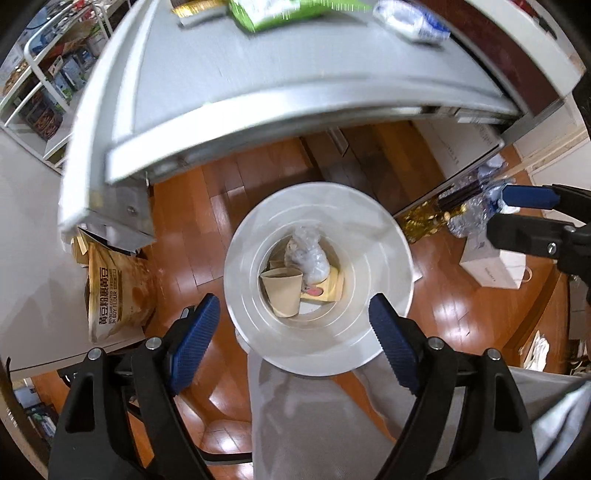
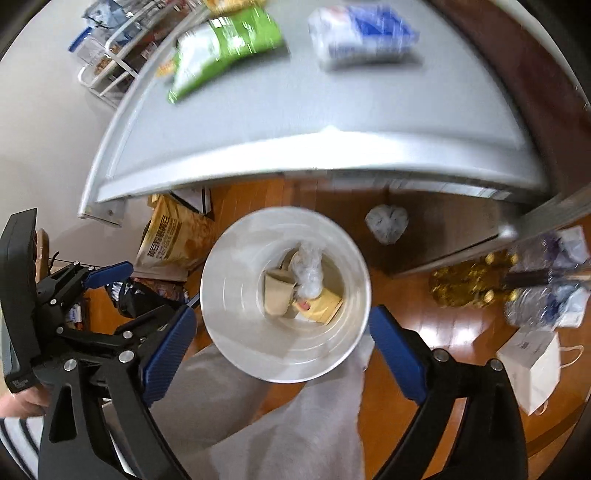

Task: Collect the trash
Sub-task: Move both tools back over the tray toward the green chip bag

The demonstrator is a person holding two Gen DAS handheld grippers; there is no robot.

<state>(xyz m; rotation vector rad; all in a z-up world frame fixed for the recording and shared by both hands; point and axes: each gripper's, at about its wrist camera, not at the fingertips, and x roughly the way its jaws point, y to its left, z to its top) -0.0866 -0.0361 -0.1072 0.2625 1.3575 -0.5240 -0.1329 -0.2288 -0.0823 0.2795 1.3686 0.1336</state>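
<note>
A white round trash bin (image 1: 391, 258) (image 2: 229, 314) stands on the wooden floor below the table's front edge. Inside lie a tan paper cup (image 1: 282, 291) (image 2: 277, 291), a crumpled clear plastic wrap (image 1: 308, 254) (image 2: 306, 269) and a yellow packet (image 2: 323, 306). My left gripper (image 1: 295, 339) is open and empty above the bin. My right gripper (image 2: 280, 347) is open and empty above it too. The right gripper also shows at the right edge of the left wrist view (image 1: 517, 210), and the left gripper at the left of the right wrist view (image 2: 144, 291). A green snack bag (image 2: 225, 48) and a blue-white package (image 2: 362, 33) lie on the grey table (image 2: 295, 107).
A brown soybean bag (image 1: 118, 291) (image 2: 173, 236) lies on the floor left of the bin. A white plastic ball (image 2: 386, 223), gold packaging (image 2: 465, 284), crushed bottles (image 2: 546, 291) and a white paper bag (image 2: 532, 369) lie to the right. A person's grey trouser legs (image 2: 277, 435) are below.
</note>
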